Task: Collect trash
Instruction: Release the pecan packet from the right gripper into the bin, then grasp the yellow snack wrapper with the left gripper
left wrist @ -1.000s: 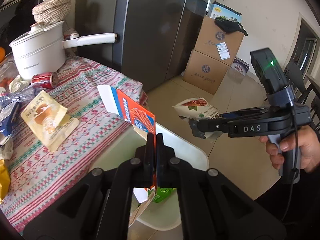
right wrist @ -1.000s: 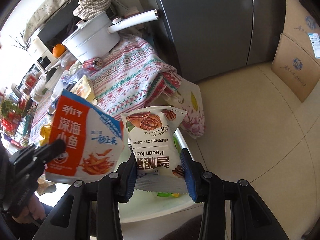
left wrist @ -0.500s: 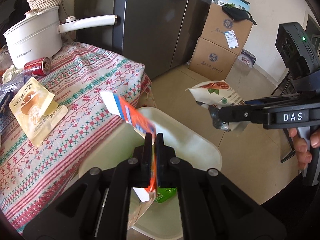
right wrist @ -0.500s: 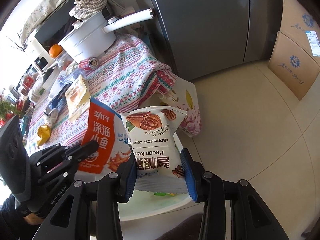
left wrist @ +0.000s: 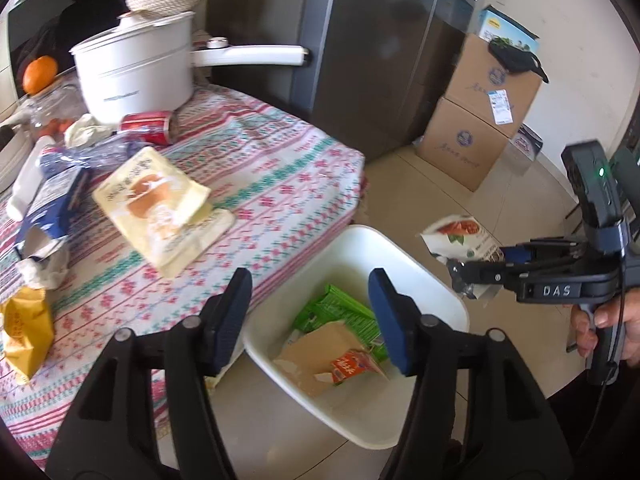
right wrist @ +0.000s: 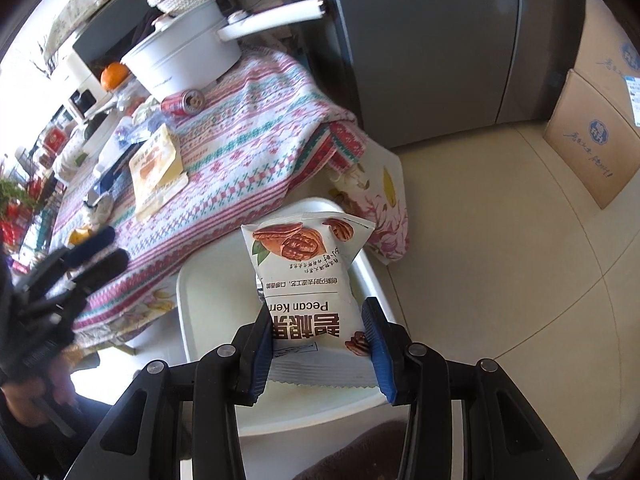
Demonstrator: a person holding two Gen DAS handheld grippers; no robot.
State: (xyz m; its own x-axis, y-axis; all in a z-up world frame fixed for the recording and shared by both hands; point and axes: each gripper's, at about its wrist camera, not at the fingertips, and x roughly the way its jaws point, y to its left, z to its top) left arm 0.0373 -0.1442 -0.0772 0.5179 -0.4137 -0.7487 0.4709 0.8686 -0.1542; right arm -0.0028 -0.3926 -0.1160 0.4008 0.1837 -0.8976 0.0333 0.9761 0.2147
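The pecan bag (right wrist: 310, 280) is pinched in the right claw (right wrist: 318, 344), hanging over the white bin (left wrist: 404, 252) beside the desk (left wrist: 256, 200). The left claw (left wrist: 310, 316) has just been opening (nothing sits between its pads now), and an orange wrapper (left wrist: 352, 364) lies in the bin. I think the right claw should go lower over the middle before letting go, so the bag won't miss.

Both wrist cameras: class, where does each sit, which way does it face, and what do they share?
Left wrist: on the left gripper, jaws open, facing down at the white bin; a hand shows.
Right wrist: on the right gripper, facing down, clamping the pecan packet.
Shared: bin, packet, patterned tablecloth, white pot.
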